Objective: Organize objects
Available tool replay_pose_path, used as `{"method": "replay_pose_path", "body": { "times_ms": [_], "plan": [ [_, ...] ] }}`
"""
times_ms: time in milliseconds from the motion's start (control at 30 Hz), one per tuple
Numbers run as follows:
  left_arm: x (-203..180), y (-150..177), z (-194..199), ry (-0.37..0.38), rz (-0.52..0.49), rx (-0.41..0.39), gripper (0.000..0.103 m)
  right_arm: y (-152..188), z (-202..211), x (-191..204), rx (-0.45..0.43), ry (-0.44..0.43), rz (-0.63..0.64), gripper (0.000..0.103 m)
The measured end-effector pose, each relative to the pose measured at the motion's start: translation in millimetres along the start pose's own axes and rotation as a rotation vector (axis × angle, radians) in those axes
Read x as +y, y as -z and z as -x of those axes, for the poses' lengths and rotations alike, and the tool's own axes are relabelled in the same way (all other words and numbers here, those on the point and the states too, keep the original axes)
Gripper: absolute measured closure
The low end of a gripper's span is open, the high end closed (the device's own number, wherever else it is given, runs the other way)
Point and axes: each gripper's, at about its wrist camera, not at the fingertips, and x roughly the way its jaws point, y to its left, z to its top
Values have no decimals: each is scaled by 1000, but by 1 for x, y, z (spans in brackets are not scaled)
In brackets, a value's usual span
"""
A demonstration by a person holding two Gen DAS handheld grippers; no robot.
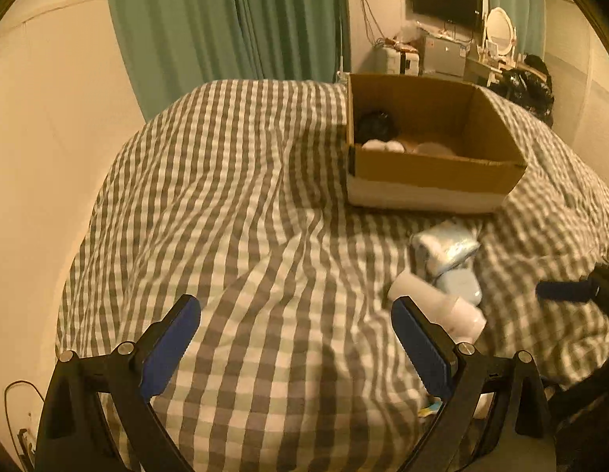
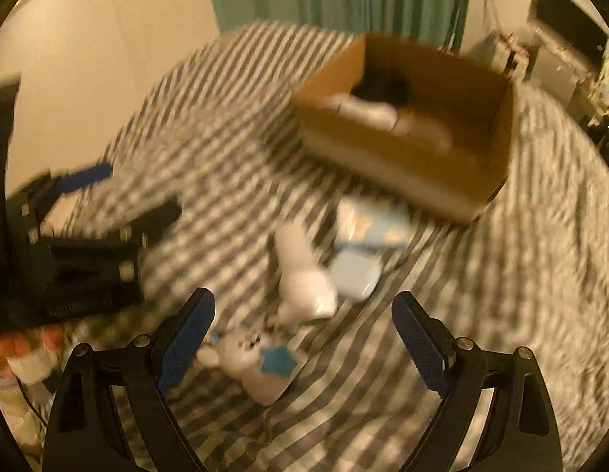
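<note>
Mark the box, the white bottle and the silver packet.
box (image 1: 430,167): left wrist view, front wall.
white bottle (image 1: 458,306): left wrist view, middle of its body.
silver packet (image 1: 446,247): left wrist view, shiny top face.

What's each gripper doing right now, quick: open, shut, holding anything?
Left gripper: open, holding nothing, over the bedspread.
Right gripper: open, holding nothing, above the white bottle.

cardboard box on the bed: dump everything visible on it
The cardboard box is brown, open-topped and shallow, with a white band along the bottom of its near wall. It sits upright on the checked bedcover, beyond the loose white and pale blue items. Inside lie a dark bundle in the far left corner and some white things by the near wall. Neither gripper touches it.
</note>
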Motion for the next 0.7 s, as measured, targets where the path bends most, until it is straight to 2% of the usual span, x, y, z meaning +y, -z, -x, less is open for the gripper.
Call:
{"method": "replay_pose_path", "body": {
  "times_ms": [133, 267, 467, 500, 700],
  "plan": [
    [1, 9, -7, 12, -19, 31, 3, 17, -26, 5, 79, -7, 13, 11],
    [2, 17, -10, 22, -17, 55, 3, 24, -31, 10, 90, -22, 20, 12],
    [5, 21, -4, 29, 4, 55, 3, 31, -33, 26, 114, -59, 75, 26],
    [6, 22, -4, 30, 8, 58, 3, 33, -35, 30, 126, -78, 89, 39],
    [7, 24, -3, 33, 26, 72, 3, 37, -41, 36, 160, -95, 120, 39]
  ]
}}
